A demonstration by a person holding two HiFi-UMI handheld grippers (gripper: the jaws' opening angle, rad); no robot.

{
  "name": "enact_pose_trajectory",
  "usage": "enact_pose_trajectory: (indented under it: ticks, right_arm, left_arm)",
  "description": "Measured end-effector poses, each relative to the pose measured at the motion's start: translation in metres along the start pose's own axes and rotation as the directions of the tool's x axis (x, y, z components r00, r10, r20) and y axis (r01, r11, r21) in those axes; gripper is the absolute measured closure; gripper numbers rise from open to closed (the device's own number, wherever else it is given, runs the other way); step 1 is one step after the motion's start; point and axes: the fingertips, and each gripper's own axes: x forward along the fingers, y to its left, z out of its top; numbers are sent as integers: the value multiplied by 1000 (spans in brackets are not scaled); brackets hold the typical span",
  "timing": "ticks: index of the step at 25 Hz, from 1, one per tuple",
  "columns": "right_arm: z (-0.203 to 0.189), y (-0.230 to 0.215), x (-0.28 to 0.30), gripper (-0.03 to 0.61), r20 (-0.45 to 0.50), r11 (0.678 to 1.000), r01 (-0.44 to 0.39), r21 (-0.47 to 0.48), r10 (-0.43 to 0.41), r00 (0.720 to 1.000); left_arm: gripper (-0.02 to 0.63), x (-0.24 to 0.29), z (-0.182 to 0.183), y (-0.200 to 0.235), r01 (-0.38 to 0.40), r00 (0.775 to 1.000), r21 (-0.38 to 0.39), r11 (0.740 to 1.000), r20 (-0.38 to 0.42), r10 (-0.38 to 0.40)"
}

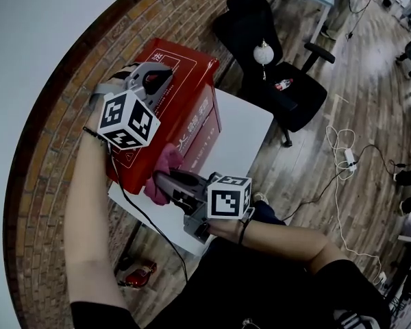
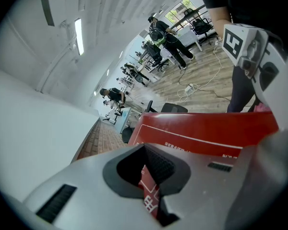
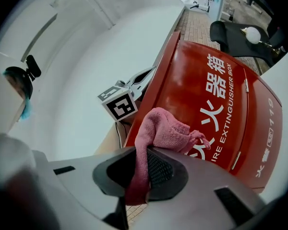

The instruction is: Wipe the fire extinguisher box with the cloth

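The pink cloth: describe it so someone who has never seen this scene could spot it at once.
Find the white table beside the brick wall, with a red fire extinguisher box on it. In front of the box's lettered face, the right gripper has its jaws shut on the cloth. It is the only soft, pink, crumpled thing there.
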Motion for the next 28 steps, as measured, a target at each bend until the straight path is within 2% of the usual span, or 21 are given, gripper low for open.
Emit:
enact_pose_trajectory:
  ticks: [4,7,11,13,14,16,19,22,25,28]
  right_arm:
    - [9,2,-18,514,-19,998,4,-57,-5,1000]
    - [22,1,-39,514,-47,988,15,-156,-23,999]
    - [44,6,-69,514,-79,954,28,-299,-54,995]
    - [56,12,-83,514,-104,919,36,-393,-83,991]
    - [60,14,-89,514,-127,888,49,-457,-119,985]
    - [68,12,-103,514,-180,789,83,-608,-239,954]
    - [80,6,-124,514,-230,609,91,-788,-428,874]
    - [94,4,-142,514,-239,467,58,-882,-551,800]
    - [105,9,-153,514,-243,362,-7,-932,-610,754]
    - [116,16,-155,514,-232,282,-61,-957,-625,745]
  left_arm:
    - [597,1,-1,-1,1,1000,-3,1000,-2,-1]
    - [597,3,-3,0,-3,1000,-9,1000,-14,3]
    - [597,4,-5,0,-5,1000,-15,1000,-23,4]
    - [597,4,-6,1,-8,1000,-19,1000,-31,8]
    - [597,4,-6,2,-10,999,-21,1000,-34,9]
    - [597,4,-6,2,-13,999,-26,1000,-40,12]
    - [596,5,-7,4,-27,998,-33,999,-52,25]
    - [595,5,-10,9,-62,996,-48,997,-67,59]
    - [595,3,-11,15,-114,991,-51,992,-82,110]
    - [595,-6,-15,20,-177,976,-17,984,-130,174]
